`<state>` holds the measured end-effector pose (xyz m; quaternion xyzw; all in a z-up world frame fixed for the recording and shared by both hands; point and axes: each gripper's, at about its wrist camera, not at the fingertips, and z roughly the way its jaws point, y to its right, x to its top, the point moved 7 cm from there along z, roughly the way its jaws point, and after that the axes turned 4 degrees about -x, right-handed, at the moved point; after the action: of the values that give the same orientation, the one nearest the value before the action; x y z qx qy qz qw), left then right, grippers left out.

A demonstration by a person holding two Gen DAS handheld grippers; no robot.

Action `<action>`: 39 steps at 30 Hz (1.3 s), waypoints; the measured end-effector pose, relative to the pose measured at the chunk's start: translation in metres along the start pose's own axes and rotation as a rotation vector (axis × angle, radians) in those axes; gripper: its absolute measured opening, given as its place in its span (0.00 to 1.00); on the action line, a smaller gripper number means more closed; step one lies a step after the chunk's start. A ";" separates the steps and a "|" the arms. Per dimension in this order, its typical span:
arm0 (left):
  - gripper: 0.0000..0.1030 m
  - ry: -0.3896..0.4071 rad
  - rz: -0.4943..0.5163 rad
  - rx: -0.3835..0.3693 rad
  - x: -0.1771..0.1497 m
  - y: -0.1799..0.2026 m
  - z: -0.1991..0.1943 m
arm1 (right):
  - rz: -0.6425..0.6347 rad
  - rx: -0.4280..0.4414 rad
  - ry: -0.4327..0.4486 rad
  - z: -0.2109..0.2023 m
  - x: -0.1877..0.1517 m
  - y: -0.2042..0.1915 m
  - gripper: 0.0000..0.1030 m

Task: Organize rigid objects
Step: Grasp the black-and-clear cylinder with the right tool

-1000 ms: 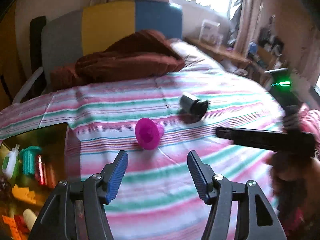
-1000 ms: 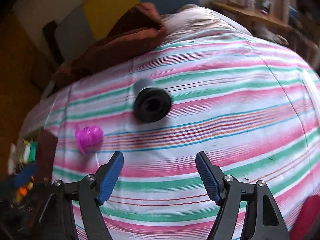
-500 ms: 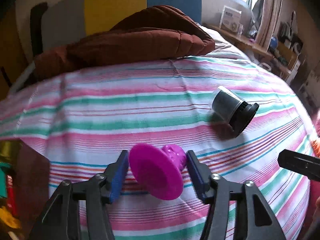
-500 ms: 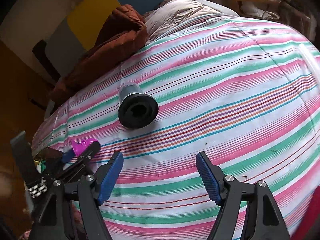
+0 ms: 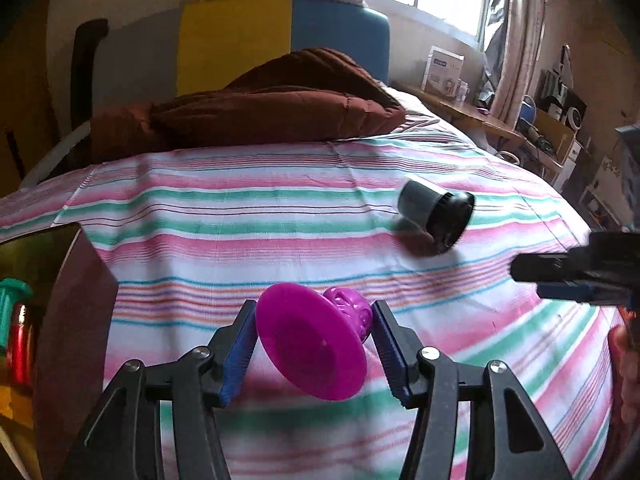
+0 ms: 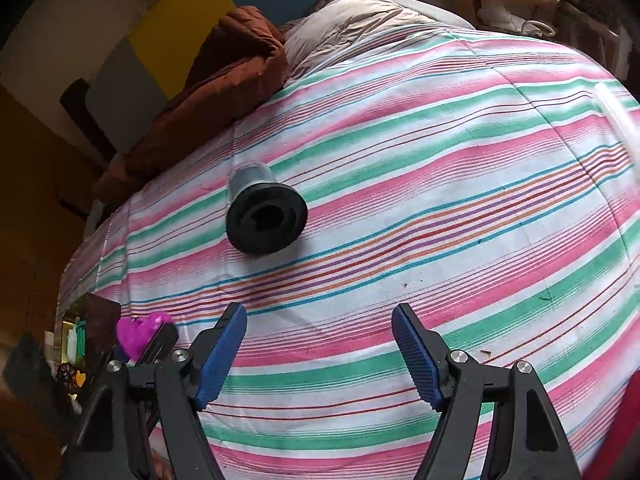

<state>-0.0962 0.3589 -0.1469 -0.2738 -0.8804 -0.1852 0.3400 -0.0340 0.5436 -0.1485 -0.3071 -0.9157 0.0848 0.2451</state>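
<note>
A magenta plastic funnel-shaped piece (image 5: 316, 340) sits between my left gripper's (image 5: 314, 336) blue pads, which are shut on it, lifted a little above the striped bedspread (image 5: 240, 220). It shows at the lower left of the right wrist view (image 6: 140, 330) in the left gripper. A grey-and-black cylindrical cup (image 5: 438, 210) lies on its side further right; in the right wrist view (image 6: 264, 214) it is ahead and left of my right gripper (image 6: 320, 344), which is open and empty over the bed.
A brown box (image 5: 60, 320) with several small items stands at the left bed edge. A brown duvet (image 5: 260, 108) lies at the head of the bed. My right gripper (image 5: 576, 272) reaches in from the right.
My left gripper moved forward onto the magenta piece, closed on it and raised it slightly. My right gripper drifted a little closer to the bed and stayed open.
</note>
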 end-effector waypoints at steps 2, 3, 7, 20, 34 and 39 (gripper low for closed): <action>0.55 0.012 0.021 -0.006 -0.004 0.005 -0.007 | -0.008 -0.009 -0.002 0.002 -0.001 0.000 0.73; 0.55 0.021 0.032 -0.009 -0.006 0.007 -0.010 | -0.011 -0.009 -0.002 0.003 -0.001 0.000 0.73; 0.55 0.065 0.050 -0.012 -0.012 0.010 -0.026 | -0.039 -0.001 0.033 -0.001 0.000 -0.005 0.73; 0.55 0.095 0.042 -0.031 -0.024 0.007 -0.039 | -0.187 -0.143 0.173 0.005 0.064 -0.039 0.51; 0.55 0.084 0.051 -0.045 -0.027 0.008 -0.035 | -0.160 -0.130 0.113 -0.008 0.018 0.002 0.56; 0.55 0.087 0.044 -0.049 -0.027 0.007 -0.036 | -0.156 -0.202 0.049 -0.015 -0.003 0.027 0.57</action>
<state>-0.0572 0.3362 -0.1400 -0.2932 -0.8537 -0.2110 0.3751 -0.0108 0.5633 -0.1445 -0.2598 -0.9344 -0.0347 0.2413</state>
